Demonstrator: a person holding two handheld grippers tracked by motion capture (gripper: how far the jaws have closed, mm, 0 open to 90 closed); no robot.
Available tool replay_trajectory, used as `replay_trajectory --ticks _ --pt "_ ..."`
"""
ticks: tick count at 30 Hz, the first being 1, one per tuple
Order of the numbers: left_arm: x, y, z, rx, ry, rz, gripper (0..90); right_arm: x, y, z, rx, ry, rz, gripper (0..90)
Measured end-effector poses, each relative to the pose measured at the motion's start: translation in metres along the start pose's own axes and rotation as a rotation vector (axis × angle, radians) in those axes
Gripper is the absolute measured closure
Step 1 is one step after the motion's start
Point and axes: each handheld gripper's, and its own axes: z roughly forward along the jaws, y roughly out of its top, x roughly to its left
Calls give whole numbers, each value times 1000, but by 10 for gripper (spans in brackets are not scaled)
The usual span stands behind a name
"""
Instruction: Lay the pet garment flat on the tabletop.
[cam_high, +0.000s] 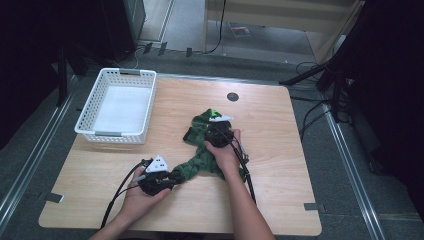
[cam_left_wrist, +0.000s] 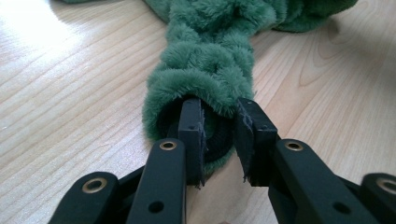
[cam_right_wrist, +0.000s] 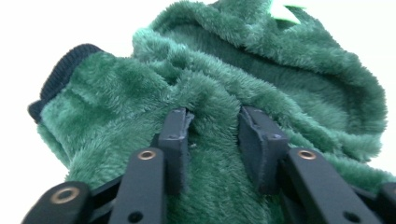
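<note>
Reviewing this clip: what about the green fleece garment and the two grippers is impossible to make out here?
- High view: the right gripper sits on the green fleece garment; the hand hides its jaws.
- High view: the left gripper is too small to judge its hold on the sleeve end.
- Left gripper view: the sleeve end covers the jaw tips, so pad contact is unclear.
- Right gripper view: fleece buries the jaw tips; the garment's upper part is cut off and overexposed.

Bright tabletop, dark surroundings, perhaps overexposed close-ups
</note>
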Motion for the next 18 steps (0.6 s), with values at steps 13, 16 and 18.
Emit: replay_trajectory --ticks 13,16,18 --pt "0 0 -1 -29 28 -10 586 14 -43 -49 -78 47 -47 644" --pt "1 0 -2 -37 27 -22 589 11 -48 -42 -83 51 -29 657" --pt "3 -1 -4 -57 24 -41 578 12 -45 -42 -93 46 -36 645"
